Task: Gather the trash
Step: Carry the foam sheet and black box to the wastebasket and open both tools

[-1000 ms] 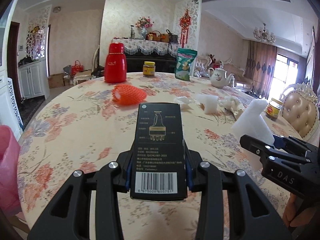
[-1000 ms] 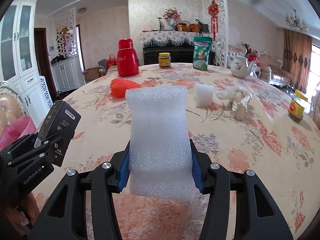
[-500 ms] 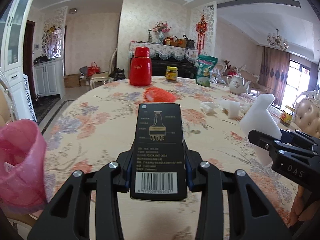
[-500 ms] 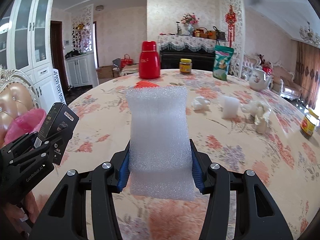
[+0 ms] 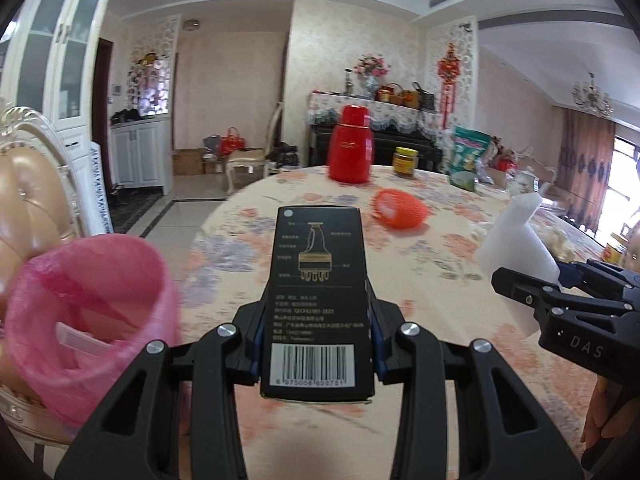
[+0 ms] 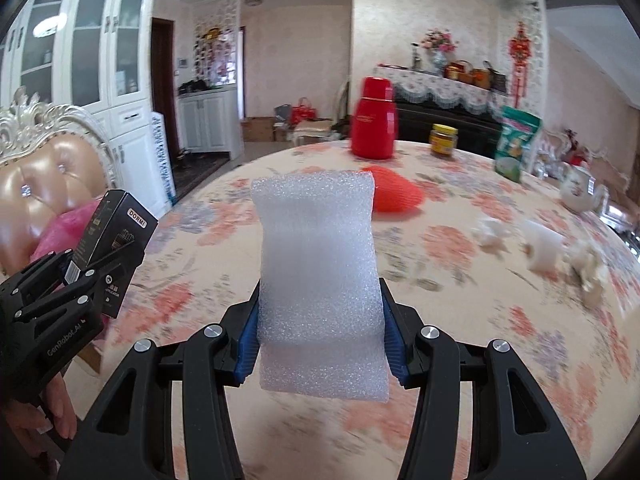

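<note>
My left gripper (image 5: 316, 344) is shut on a black carton (image 5: 318, 292) with a barcode, held upright above the near edge of the floral table (image 5: 400, 264). A bin lined with a pink bag (image 5: 80, 312) stands low at the left, on a padded chair beside the table. My right gripper (image 6: 320, 344) is shut on a white foam sheet (image 6: 320, 276); in the left wrist view it shows at the right as the right gripper (image 5: 568, 300) with the foam sheet (image 5: 516, 240). The left gripper (image 6: 60, 292) and its carton (image 6: 112, 248) appear at the left of the right wrist view.
On the table lie an orange foam net (image 6: 394, 196), crumpled white tissues (image 6: 490, 232) and a white foam block (image 6: 542, 248). Further back stand a red thermos (image 6: 374, 124), a yellow-lidded jar (image 6: 443, 140), a green pouch (image 6: 514, 142) and a teapot (image 6: 580, 192). A cream chair (image 6: 44, 168) stands left.
Both grippers have swung to the left together, still holding the carton and the foam. The pink-lined bin has come into fuller view at the left, and the table items have slid right.
</note>
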